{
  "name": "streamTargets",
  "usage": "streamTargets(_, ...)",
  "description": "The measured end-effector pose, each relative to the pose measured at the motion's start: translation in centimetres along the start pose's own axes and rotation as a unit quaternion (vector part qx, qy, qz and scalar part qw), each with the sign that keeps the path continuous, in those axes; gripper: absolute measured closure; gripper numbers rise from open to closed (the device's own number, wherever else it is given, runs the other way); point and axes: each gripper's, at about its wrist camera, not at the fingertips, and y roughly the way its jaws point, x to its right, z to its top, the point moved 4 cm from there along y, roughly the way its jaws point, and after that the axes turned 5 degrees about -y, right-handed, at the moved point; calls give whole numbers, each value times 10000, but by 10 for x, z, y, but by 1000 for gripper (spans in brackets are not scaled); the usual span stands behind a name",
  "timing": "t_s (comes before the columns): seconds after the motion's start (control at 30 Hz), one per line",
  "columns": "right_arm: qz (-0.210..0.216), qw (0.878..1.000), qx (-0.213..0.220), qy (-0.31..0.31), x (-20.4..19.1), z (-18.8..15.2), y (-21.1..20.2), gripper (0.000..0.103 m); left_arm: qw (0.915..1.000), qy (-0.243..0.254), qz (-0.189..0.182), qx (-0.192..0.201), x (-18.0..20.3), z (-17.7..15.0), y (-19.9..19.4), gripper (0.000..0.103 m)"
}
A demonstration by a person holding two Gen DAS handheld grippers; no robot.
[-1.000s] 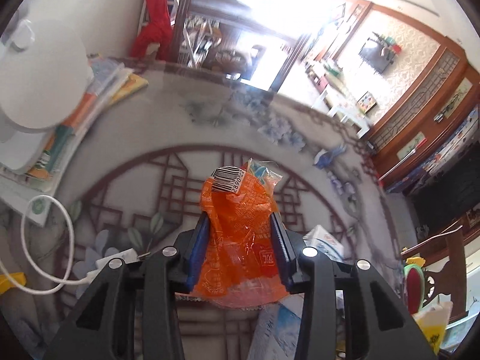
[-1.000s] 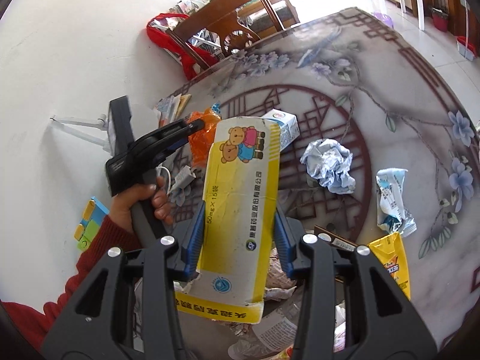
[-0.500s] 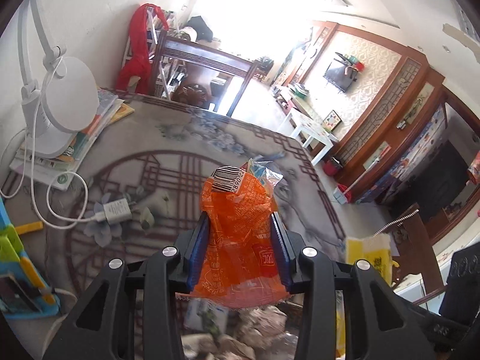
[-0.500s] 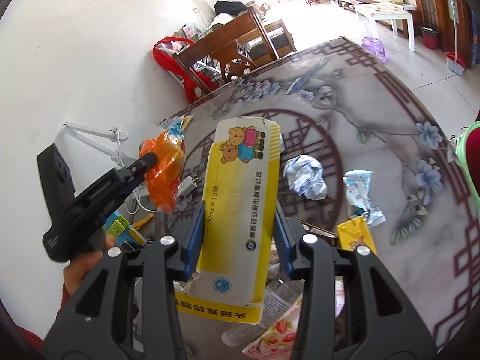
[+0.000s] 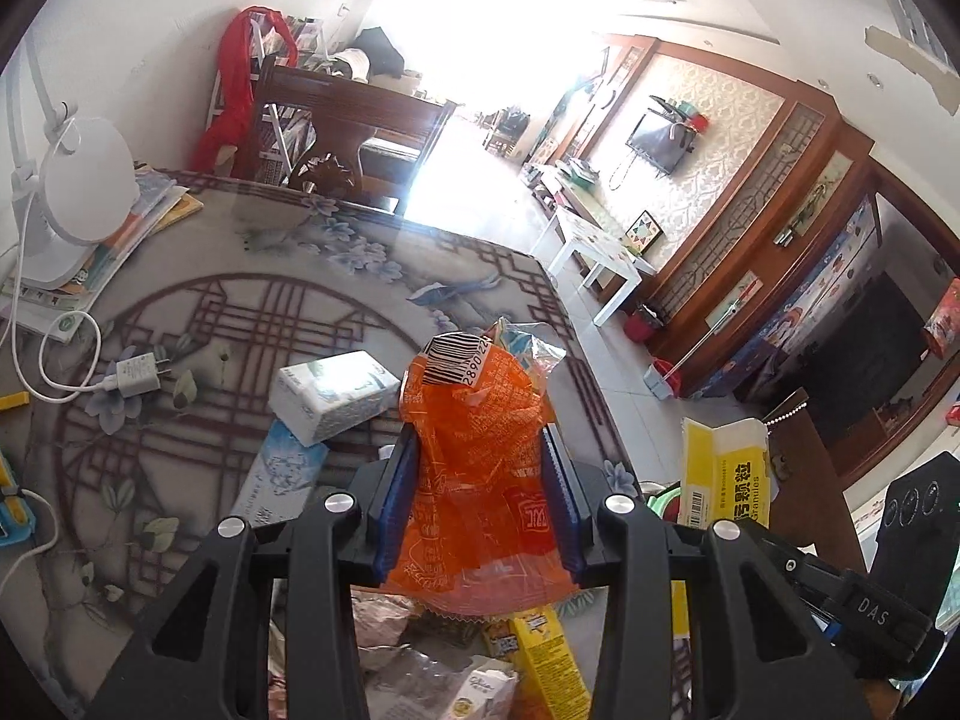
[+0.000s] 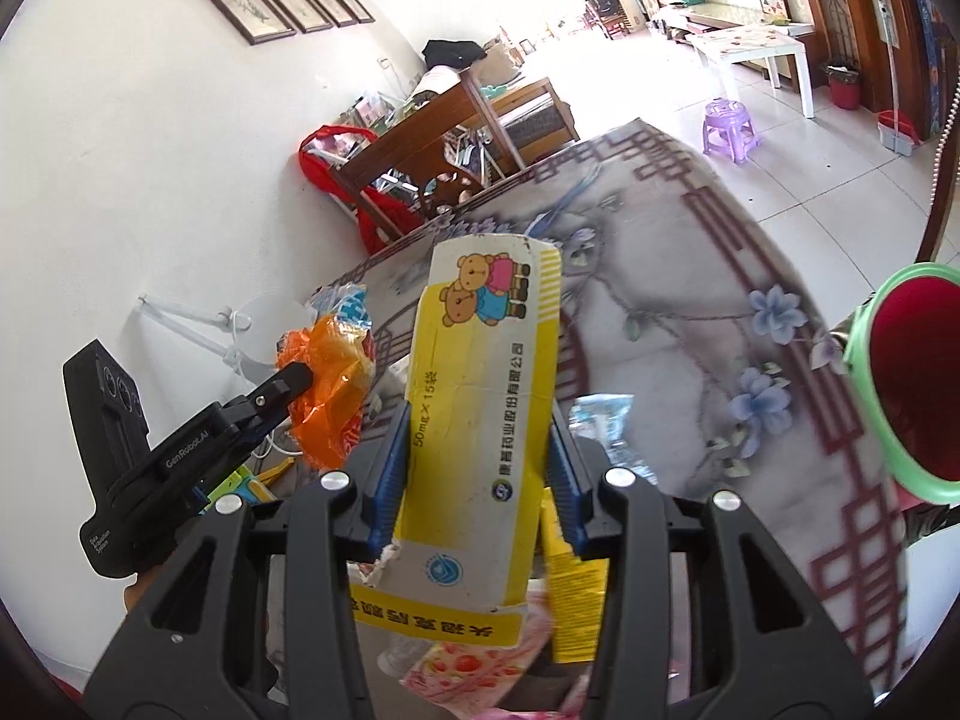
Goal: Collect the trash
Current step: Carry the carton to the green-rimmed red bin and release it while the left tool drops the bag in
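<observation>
**Orange wrapper and yellow carton both pinched above the worktop**

Orange crinkled plastic fills the left hand-held gripper (image 5: 480, 450): the orange wrapper (image 5: 474, 468) stands upright between the two blue pads, which press on its sides, and its barcode end sticks out past the fingertips. In the right wrist view the same wrapper (image 6: 327, 387) bulges from the tip of the left tool, held clear above the worktop (image 6: 690, 324).

The right hand-held gripper (image 6: 480, 438) pinches a flattened yellow carton (image 6: 480, 408) printed with two cartoon bears; the pads clamp its long edges, its bear end points away from the camera, and its torn lower end hangs below the jaws. In the left wrist view that carton (image 5: 726, 474) shows at the right, beyond the worktop's edge.

A red bin with a green rim (image 6: 906, 378) stands at the right edge of the right wrist view, beside the worktop and well to the right of the carton.

Left lying on the patterned worktop (image 5: 180, 324) are a small white box (image 5: 330, 396), a white charger plug (image 5: 138, 375) with its cable, and more packets near the bottom edge.
</observation>
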Motion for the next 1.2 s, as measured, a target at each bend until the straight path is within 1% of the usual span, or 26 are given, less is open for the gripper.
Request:
streamTargets(0.1, -186, 9997, 86, 112, 37, 11, -15, 62, 10000, 50, -51, -69, 28, -11, 12, 66)
streamTargets(0.17, -393, 9989, 179, 208, 68, 19, -27, 62, 9998, 82, -90, -131, 44, -18, 19, 66)
streamTargets(0.27, -865, 9949, 337, 385, 123, 31, -46, 62, 9993, 160, -175, -283, 69, -29, 34, 66)
streamTargets(0.4, -1697, 9833, 394, 532, 191, 40, -60, 62, 9978, 362, -307, -458, 106, -38, 52, 66)
streamTargets(0.5, -2160, 9737, 320, 643, 233, 39, -63, 61, 9959, 517, -450, -582, 130, -45, 64, 65)
streamTargets(0.57, -2353, 9685, 297, 755, 256, 38, -66, 60, 9938, 638, -578, -698, 149, -52, 75, 65)
streamTargets(0.6, -2353, 9685, 297, 755, 256, 38, -66, 57, 9926, 706, -635, -757, 158, -56, 80, 65)
streamTargets(0.63, -2400, 9668, 277, 830, 264, 37, -66, 48, 9905, 801, -721, -850, 169, -60, 87, 65)
streamTargets(0.67, -2458, 9648, 281, 897, 272, 38, -69, 45, 9884, 891, -798, -940, 179, -64, 94, 65)
streamTargets(0.73, -2548, 9621, 351, 910, 281, 42, -75, 45, 9836, 1046, -943, -1124, 200, -74, 110, 65)
streamTargets(0.8, -2721, 9573, 503, 833, 285, 46, -86, 42, 9772, 1219, -1075, -1363, 222, -86, 128, 65)
streamTargets(0.87, -2951, 9497, 720, 757, 288, 52, -102, 33, 9706, 1368, -1186, -1585, 238, -99, 144, 65)
streamTargets(1.0, -3245, 9370, 1073, 719, 296, 61, -132, 30, 9542, 1691, -1388, -2041, 277, -131, 178, 65)
streamTargets(1.03, -3314, 9341, 1125, 713, 297, 62, -139, 28, 9508, 1784, -1379, -2124, 285, -139, 186, 65)
streamTargets(1.1, -3433, 9292, 1179, 695, 300, 63, -151, 28, 9461, 1914, -1326, -2252, 297, -152, 201, 65)
streamTargets(1.2, -3559, 9238, 1261, 629, 300, 67, -167, 28, 9417, 1983, -1336, -2367, 309, -162, 213, 65)
